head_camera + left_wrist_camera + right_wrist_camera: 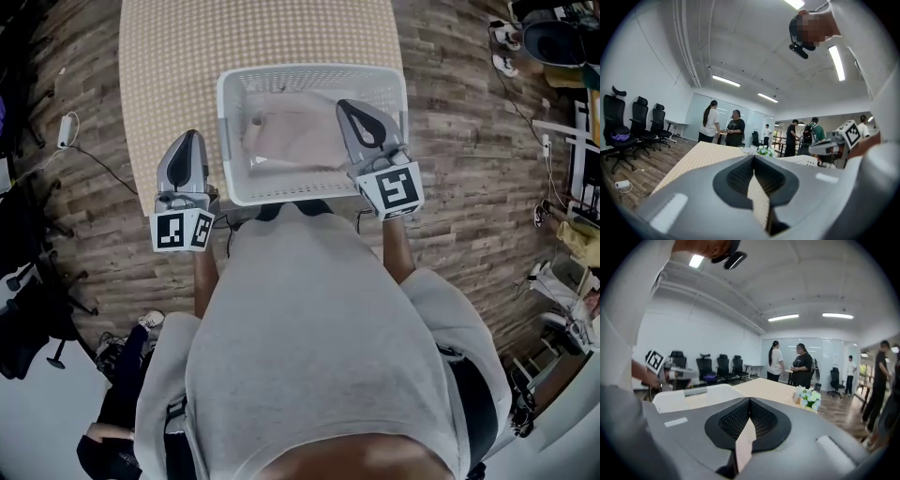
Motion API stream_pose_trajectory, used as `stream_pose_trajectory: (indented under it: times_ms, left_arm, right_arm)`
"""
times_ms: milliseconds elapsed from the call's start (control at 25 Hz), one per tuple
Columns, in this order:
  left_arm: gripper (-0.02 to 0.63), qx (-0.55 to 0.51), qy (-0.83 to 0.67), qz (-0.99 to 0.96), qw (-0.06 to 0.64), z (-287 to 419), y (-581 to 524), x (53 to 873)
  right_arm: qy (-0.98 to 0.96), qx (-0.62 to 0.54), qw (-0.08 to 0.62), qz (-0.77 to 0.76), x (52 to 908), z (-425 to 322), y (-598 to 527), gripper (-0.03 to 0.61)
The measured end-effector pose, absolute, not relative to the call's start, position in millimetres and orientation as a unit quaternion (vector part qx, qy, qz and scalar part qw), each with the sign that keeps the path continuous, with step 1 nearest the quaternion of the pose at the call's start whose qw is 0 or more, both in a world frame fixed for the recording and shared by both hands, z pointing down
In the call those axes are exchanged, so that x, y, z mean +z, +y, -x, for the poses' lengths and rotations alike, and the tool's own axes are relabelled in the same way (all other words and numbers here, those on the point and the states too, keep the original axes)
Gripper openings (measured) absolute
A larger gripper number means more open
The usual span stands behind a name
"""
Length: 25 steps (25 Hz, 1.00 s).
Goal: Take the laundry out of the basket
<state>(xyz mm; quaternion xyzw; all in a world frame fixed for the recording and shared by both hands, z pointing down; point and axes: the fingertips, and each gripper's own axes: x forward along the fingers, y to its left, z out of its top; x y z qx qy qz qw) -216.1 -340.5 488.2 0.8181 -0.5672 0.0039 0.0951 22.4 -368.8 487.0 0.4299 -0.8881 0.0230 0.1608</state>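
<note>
A white slatted laundry basket (234, 141) stands on the table covered in beige dotted cloth (169, 56), right in front of me. Pinkish-beige laundry (295, 139) lies on its bottom. My left gripper (190, 137) hangs over the table just left of the basket, shut and empty. My right gripper (346, 106) is above the basket's right side, over the laundry, shut with nothing in it. In the left gripper view the shut gripper (753, 158) points along the table, with the basket rim (801, 161) to its right. In the right gripper view the gripper (750, 400) has the basket (693, 397) to its left.
A small bunch of flowers (809, 398) stands on the table past the basket. Several people (725, 125) stand at the table's far end. Black office chairs (628, 131) line the left wall. A power adapter and cable (66, 131) lie on the wooden floor.
</note>
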Motion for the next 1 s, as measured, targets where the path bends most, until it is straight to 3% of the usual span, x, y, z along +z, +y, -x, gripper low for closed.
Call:
stream_pose_trajectory:
  times_ms: [240,560,600,640,1000]
  left_arm:
    - [0.009,-0.002,-0.576,-0.812,0.096,224,-351,485]
    - [0.01,-0.008,-0.586,-0.803,0.107,231,-353,493]
    - [0.009,-0.008,-0.586,-0.803,0.109,232,-354,495]
    - [0.009,-0.009,-0.586,-0.803,0.111,232,-355,496]
    - [0.009,-0.012,-0.592,-0.797,0.116,238,-354,499]
  right_arm:
    - [-0.812,-0.21,0.496,-0.225,576,5,-352,-0.002]
    - [-0.819,-0.108,0.54,-0.163,630,11,-342,0.003]
    - [-0.817,-0.081,0.549,-0.154,639,9,-341,0.134]
    - [-0.814,-0.056,0.561,-0.14,648,7,-340,0.322]
    - [-0.784,0.018,0.616,-0.079,713,1,-351,0.512]
